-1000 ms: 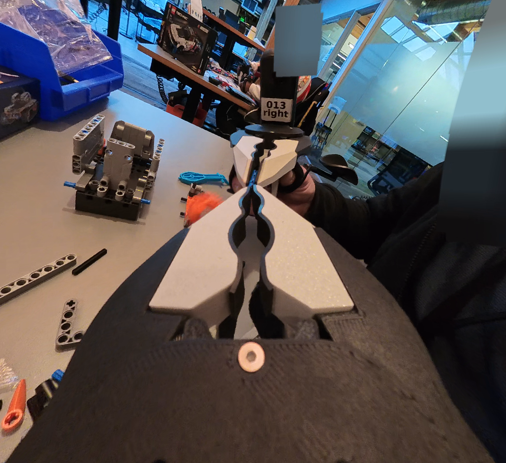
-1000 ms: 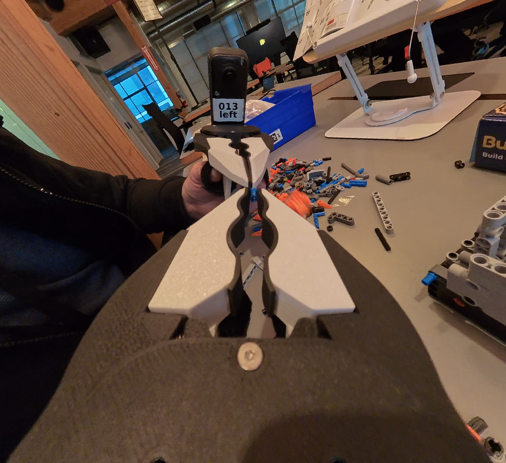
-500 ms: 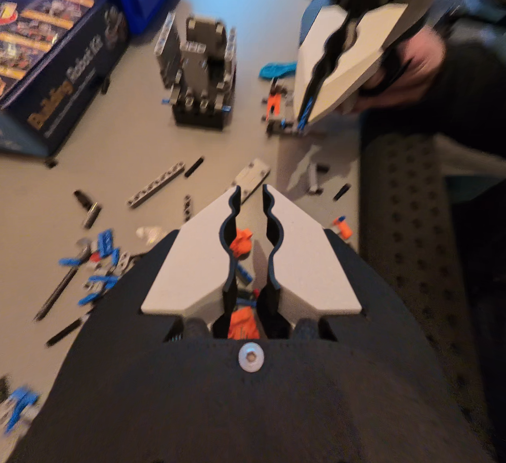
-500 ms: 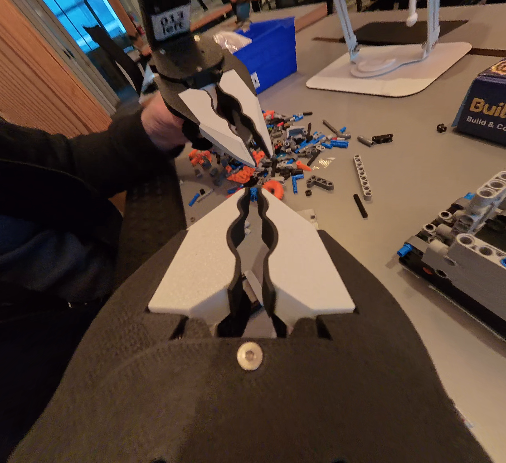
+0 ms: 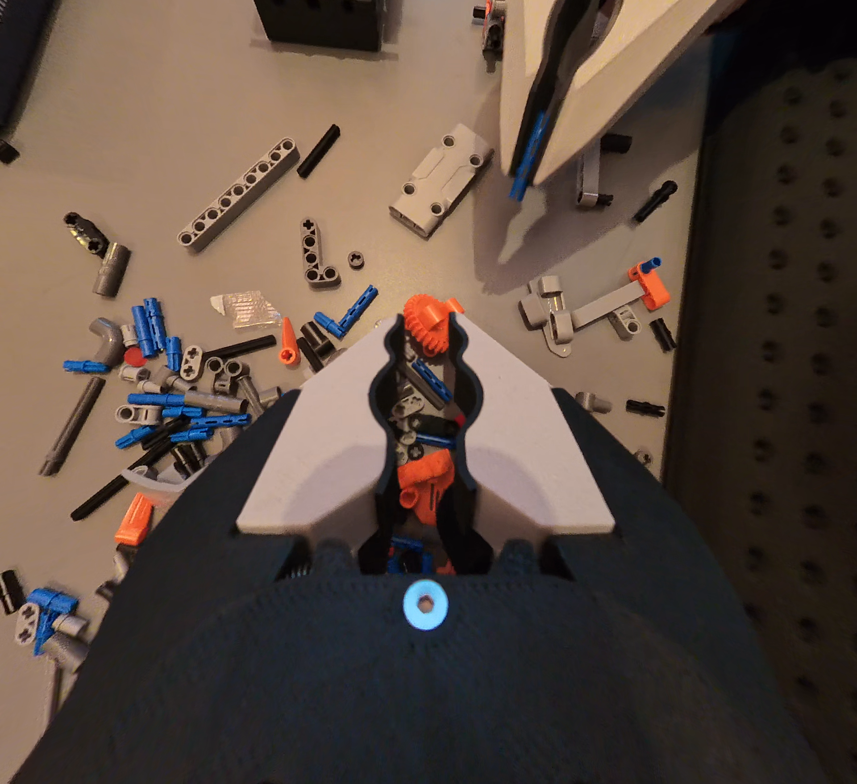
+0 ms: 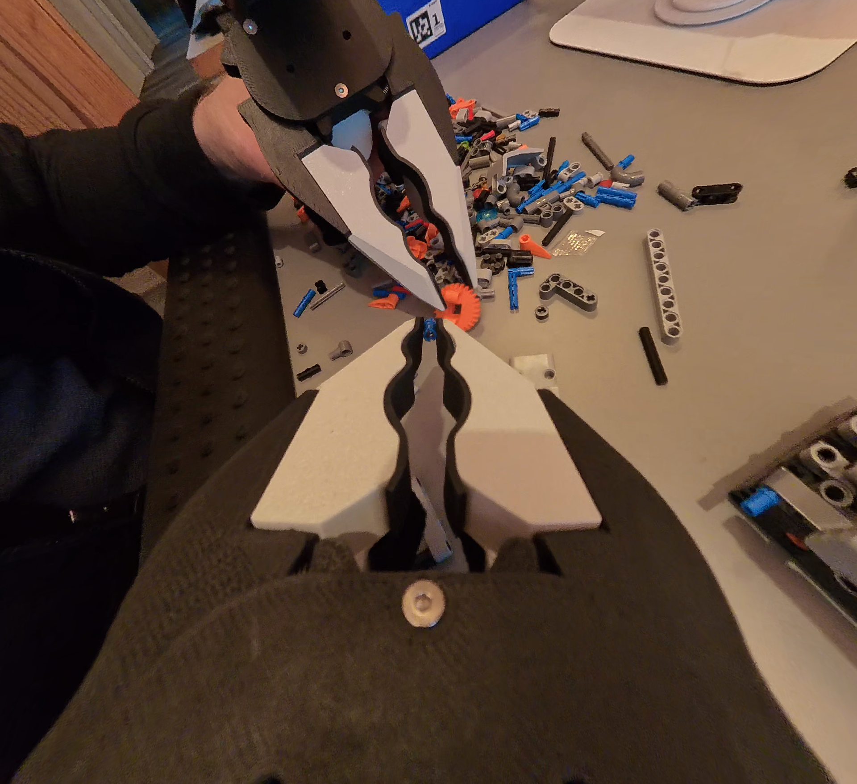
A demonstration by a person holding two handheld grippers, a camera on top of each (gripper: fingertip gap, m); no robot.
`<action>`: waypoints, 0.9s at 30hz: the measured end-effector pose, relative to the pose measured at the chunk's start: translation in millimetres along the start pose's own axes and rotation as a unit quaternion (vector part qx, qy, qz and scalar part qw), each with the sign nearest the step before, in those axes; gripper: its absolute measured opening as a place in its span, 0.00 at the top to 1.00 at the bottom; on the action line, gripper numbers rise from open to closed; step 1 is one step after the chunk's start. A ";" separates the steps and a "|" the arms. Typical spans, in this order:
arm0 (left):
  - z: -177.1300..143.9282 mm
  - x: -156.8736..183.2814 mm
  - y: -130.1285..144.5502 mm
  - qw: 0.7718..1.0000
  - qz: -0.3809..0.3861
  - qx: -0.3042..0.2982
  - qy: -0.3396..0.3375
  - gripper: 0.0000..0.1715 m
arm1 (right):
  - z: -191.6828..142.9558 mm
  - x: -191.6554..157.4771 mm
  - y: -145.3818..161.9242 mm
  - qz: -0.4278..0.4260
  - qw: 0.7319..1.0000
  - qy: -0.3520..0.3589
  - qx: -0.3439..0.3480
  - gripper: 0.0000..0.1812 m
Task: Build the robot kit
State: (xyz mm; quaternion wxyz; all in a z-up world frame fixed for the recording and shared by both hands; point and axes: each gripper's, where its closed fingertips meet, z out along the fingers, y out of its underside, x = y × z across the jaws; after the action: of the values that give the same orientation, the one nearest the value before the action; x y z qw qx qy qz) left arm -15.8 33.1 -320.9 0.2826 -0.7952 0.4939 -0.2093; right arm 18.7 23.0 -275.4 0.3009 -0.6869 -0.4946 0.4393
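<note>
Right tool (image 6: 429, 329) pinches a blue pin (image 6: 429, 328) — seemingly, mostly hidden.

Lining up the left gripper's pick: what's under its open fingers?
Under the left gripper: an orange gear at the fingertips, and blue, black, grey and orange pieces in the gap. Its fingers and body hide the pile alongside.

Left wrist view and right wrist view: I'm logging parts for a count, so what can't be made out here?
- Parts pile: left wrist view, its near side hidden under the left tongs.
- Blue pin: right wrist view, mostly hidden inside the shut right tongs.
- Grey and black block model: right wrist view, cut off by the edge.
</note>
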 end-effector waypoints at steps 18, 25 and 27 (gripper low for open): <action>-36.2 23.4 -56.4 0.981 0.056 0.186 -0.007 0.93 | -7.3 -11.9 -29.0 0.072 0.988 -0.093 0.097 0.98; -46.2 30.2 -67.7 0.974 0.062 0.217 -0.005 0.94 | -15.6 -18.0 -44.1 0.067 0.982 -0.110 0.140 0.98; -48.6 31.0 -70.2 0.972 0.061 0.225 -0.006 0.94 | -17.4 -18.5 -45.3 0.064 0.981 -0.110 0.144 0.99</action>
State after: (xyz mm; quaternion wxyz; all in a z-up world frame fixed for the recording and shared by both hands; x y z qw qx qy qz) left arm 14.4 18.0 -236.6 0.4700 -0.6804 0.4802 -0.2925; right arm 13.3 20.9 -223.8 0.3117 -0.6137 -0.4115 0.5974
